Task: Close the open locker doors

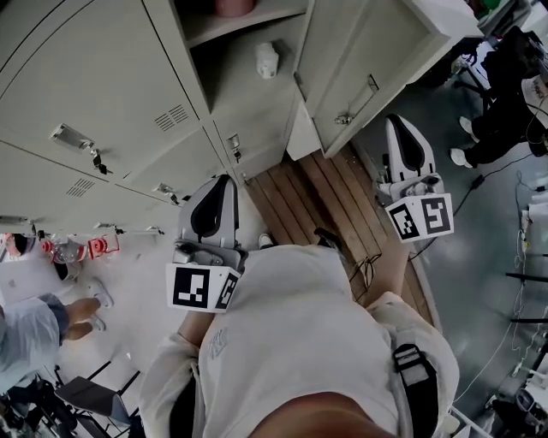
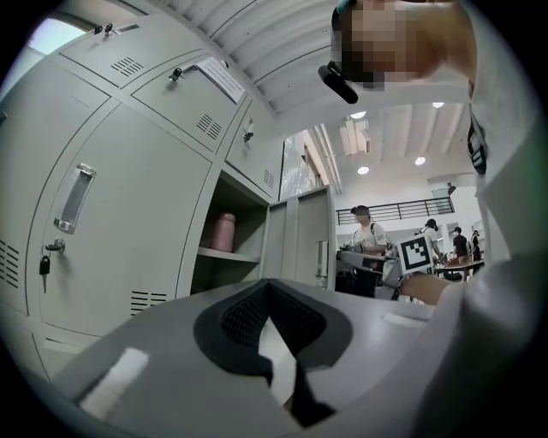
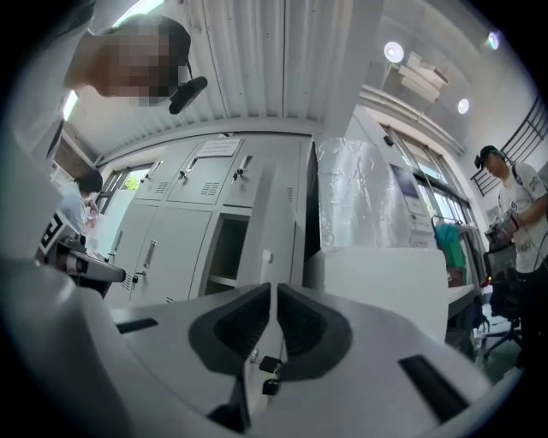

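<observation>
Left gripper (image 1: pixel 218 192): held in front of the person's body, pointing at the bank of lockers, with its marker cube (image 1: pixel 201 288) toward the person. In the left gripper view the pad tips meet, only a thin wedge of light shows behind them, and nothing is held. To the left of this gripper, the closed doors (image 1: pixel 94 77) sit flush, each with a metal handle (image 1: pixel 71 135). Just right of the gripper's line is an open compartment (image 1: pixel 248 51). It has a shelf (image 1: pixel 244 21) that carries a pink bottle (image 2: pixel 223 233), and a small white object (image 1: pixel 267 60) sits below the shelf. The open door (image 1: pixel 360 43) of this compartment is swung out to the right, well clear of its frame, with its handle facing outward. Wooden boards (image 1: pixel 317 192) lie on the floor between the lockers and the person. Right gripper (image 1: pixel 402 137): held just beside the lower edge of the open door; contact cannot be confirmed. In the right gripper view its pads are pressed almost together, leaving a hairline slit, with nothing gripped. The door's edge lines up beyond the slit and a dark key (image 3: pixel 270 369) shows low in it. At far right, a bystander (image 1: pixel 501 103) is on the grey floor.
</observation>
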